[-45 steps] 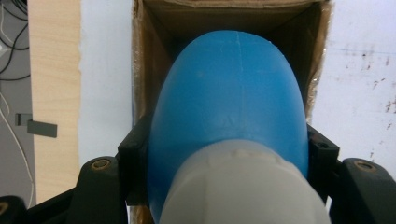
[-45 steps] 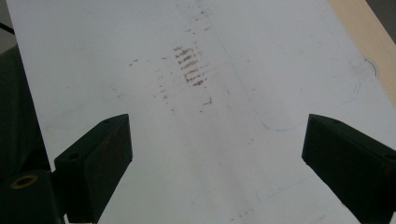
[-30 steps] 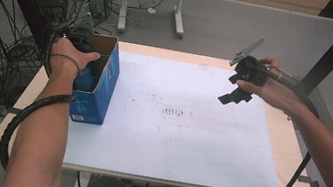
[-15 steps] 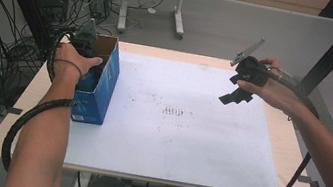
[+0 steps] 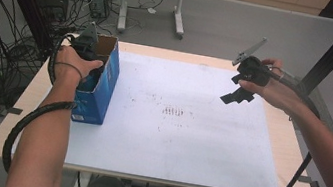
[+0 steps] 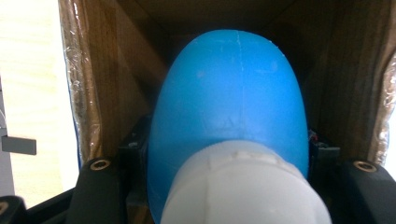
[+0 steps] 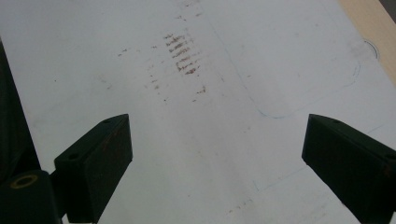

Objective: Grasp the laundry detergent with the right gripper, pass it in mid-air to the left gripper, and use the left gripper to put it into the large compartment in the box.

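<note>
gripping blue bottle point(image 6: 229, 112) between left jaws

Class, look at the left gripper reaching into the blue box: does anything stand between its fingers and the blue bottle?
Nothing visible does. The left gripper is inside the blue box and already clamps the blue bottle.

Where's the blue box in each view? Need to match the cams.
High view: blue box at the table's left edge, top open, left gripper reaching into it.
Left gripper view: we look into it; its brown inner walls frame a blue bottle between the jaws.
Right gripper view: none to point to; open jaws over the white sheet.
Shared landmark: the sheet's brown smudges, in the high and right gripper views.
</note>
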Demonstrator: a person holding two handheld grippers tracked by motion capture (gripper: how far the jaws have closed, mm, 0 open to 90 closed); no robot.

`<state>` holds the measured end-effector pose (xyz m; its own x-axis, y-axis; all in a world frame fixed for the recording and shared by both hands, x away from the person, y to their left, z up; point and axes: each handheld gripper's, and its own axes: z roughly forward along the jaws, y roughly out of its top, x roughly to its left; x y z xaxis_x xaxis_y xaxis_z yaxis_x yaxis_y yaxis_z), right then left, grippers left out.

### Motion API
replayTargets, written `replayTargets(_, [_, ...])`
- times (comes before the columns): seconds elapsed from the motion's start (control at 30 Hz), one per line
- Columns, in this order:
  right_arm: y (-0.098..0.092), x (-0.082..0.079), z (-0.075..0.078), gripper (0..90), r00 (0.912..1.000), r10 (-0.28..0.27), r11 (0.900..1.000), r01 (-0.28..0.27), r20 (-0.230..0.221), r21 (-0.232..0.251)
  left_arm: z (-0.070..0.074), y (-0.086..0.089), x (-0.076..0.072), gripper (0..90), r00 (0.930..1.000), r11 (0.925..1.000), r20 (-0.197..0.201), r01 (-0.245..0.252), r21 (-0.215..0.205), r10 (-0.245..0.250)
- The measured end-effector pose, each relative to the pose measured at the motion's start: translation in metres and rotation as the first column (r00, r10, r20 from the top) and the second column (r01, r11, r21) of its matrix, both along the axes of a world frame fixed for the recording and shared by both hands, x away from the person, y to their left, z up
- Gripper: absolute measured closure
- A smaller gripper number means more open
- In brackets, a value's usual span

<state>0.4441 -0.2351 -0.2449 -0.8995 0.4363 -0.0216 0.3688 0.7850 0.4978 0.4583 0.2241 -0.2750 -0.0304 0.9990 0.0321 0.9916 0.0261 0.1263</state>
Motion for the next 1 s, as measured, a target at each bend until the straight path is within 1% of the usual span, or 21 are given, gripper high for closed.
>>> replayTargets(0.33, [-0.002, 0.001, 0.005, 8.5, 0.9999, -0.007, 1.000, 0.007, 0.009, -0.001, 0.000, -0.001, 0.001, 36.9, 1.0000, 1.0000, -0.004, -0.002, 0.003, 0.002])
replayTargets(0.77, [-0.002, 0.002, 0.010, 8.5, 0.9998, -0.005, 1.000, 0.006, 0.019, -0.010, 0.000, -0.001, 0.000, 36.9, 1.0000, 1.0000, 0.004, 0.000, 0.006, 0.000])
replayTargets(1.0, [-0.002, 0.003, 0.011, 8.5, 0.9997, -0.002, 1.000, 0.003, 0.023, -0.014, 0.000, 0.000, 0.000, 36.8, 1.0000, 1.0000, 0.002, -0.004, 0.000, 0.004])
